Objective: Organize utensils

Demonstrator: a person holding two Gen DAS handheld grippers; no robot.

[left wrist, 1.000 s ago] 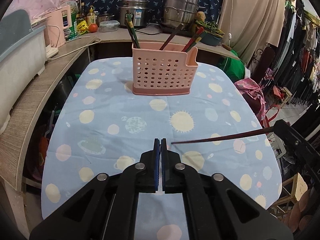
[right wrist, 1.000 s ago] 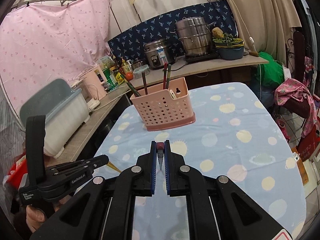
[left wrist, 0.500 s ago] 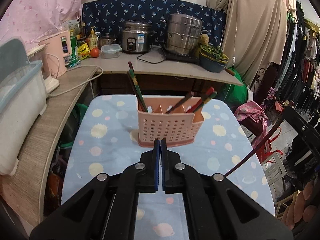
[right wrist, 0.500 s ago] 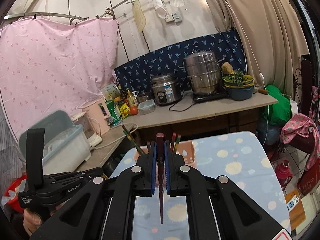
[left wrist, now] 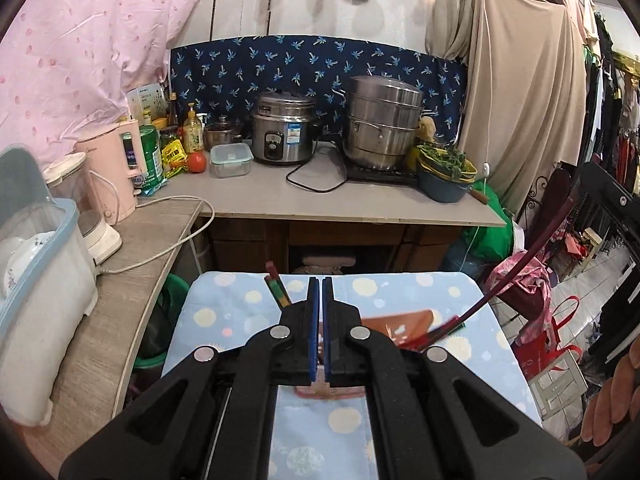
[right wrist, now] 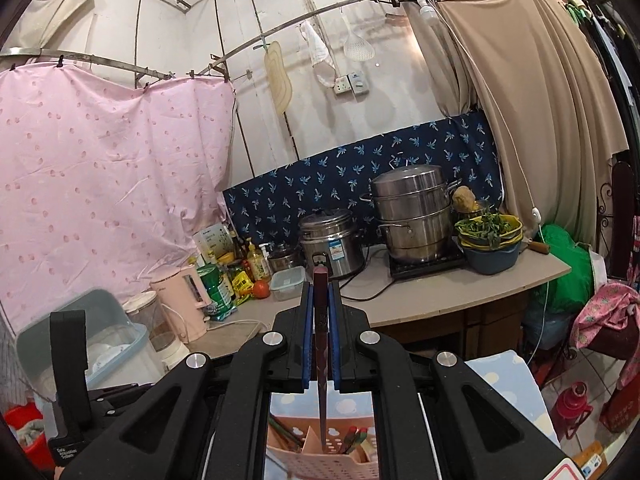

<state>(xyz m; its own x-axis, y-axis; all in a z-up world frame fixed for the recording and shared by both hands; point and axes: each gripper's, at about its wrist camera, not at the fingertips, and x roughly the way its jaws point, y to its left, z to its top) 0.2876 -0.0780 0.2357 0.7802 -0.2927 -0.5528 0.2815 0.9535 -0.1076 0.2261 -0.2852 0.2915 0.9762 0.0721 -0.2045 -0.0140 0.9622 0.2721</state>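
My right gripper (right wrist: 320, 292) is shut on a dark red chopstick (right wrist: 321, 344) that hangs point down, its tip inside the pink perforated utensil basket (right wrist: 320, 460) just below. Several chopsticks (right wrist: 352, 440) stand in the basket. In the left wrist view the same chopstick (left wrist: 532, 252) slants down from the right gripper (left wrist: 608, 204) into the basket (left wrist: 400, 324), which is mostly hidden behind my left gripper (left wrist: 319, 284). The left gripper is shut and empty, above the basket. A red and green chopstick pair (left wrist: 276, 284) sticks up at its left.
The basket stands on a blue spotted tablecloth (left wrist: 224, 312). Behind it a counter (left wrist: 320, 200) carries a rice cooker (left wrist: 284, 134), a steel steamer pot (left wrist: 384, 120), bowls of greens (left wrist: 444, 168), bottles and a pink kettle (left wrist: 116, 172). A lidded dish bin (left wrist: 36, 272) sits left.
Both grippers have risen and tilted up, so the table dropped low in view. The right gripper swung the chopstick from level to hanging upright, and its tip now enters the basket.
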